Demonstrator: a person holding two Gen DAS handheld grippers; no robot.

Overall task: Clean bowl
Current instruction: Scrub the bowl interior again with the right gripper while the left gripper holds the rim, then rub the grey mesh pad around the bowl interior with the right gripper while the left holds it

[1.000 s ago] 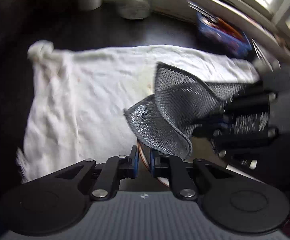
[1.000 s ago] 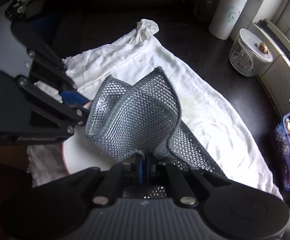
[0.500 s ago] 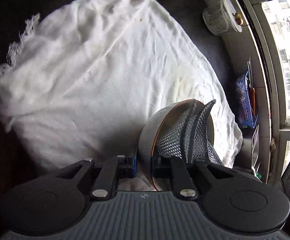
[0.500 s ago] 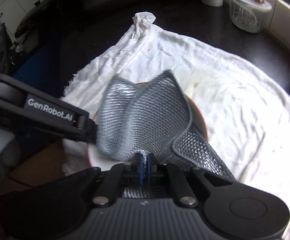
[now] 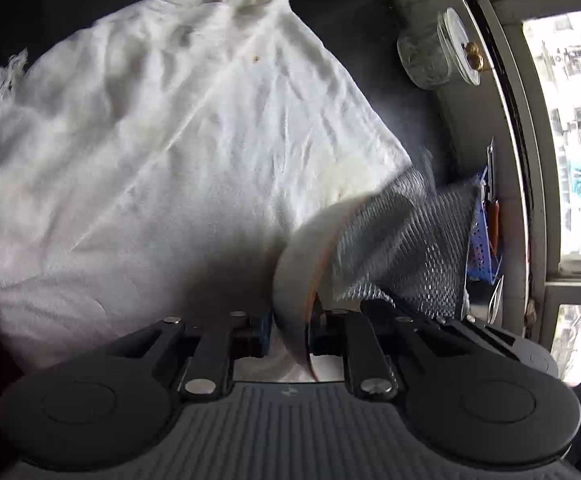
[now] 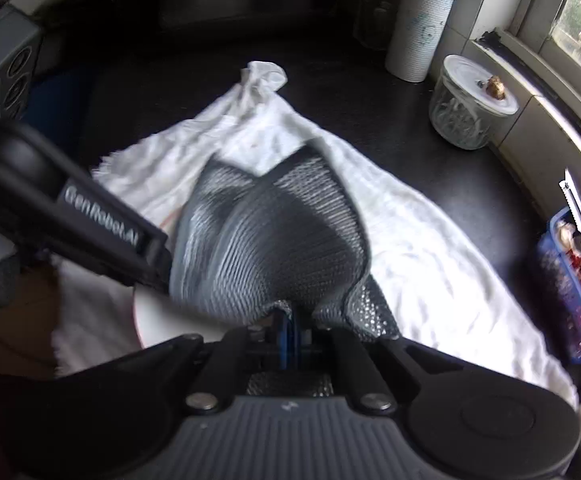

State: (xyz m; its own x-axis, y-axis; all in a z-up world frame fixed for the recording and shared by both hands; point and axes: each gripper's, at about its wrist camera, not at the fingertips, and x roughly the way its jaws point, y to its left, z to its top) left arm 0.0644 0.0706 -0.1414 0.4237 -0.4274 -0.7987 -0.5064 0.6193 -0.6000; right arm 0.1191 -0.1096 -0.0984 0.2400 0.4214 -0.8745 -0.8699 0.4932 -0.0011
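Observation:
A white bowl (image 5: pixel 290 276) with an orange rim is held tilted on its side above a white cloth (image 5: pixel 162 152). My left gripper (image 5: pixel 288 336) is shut on the bowl's rim; it shows at the left of the right wrist view (image 6: pixel 152 276). My right gripper (image 6: pixel 288 338) is shut on a grey mesh dishcloth (image 6: pixel 266 240), which is pressed into the bowl's inside. The dishcloth also shows in the left wrist view (image 5: pixel 406 236), blurred. In the right wrist view only a white edge of the bowl (image 6: pixel 158 316) shows under the dishcloth.
A dark counter (image 6: pixel 390 120) lies under the white cloth (image 6: pixel 430 264). A lidded glass jar (image 6: pixel 466 104) and a paper towel roll (image 6: pixel 420 24) stand at the back by the window. A blue basket (image 6: pixel 570 288) with utensils sits at the right edge.
The dishcloth has shifted inside the bowl and is motion-blurred. The left gripper has tilted with the bowl, so more of the counter and window side shows.

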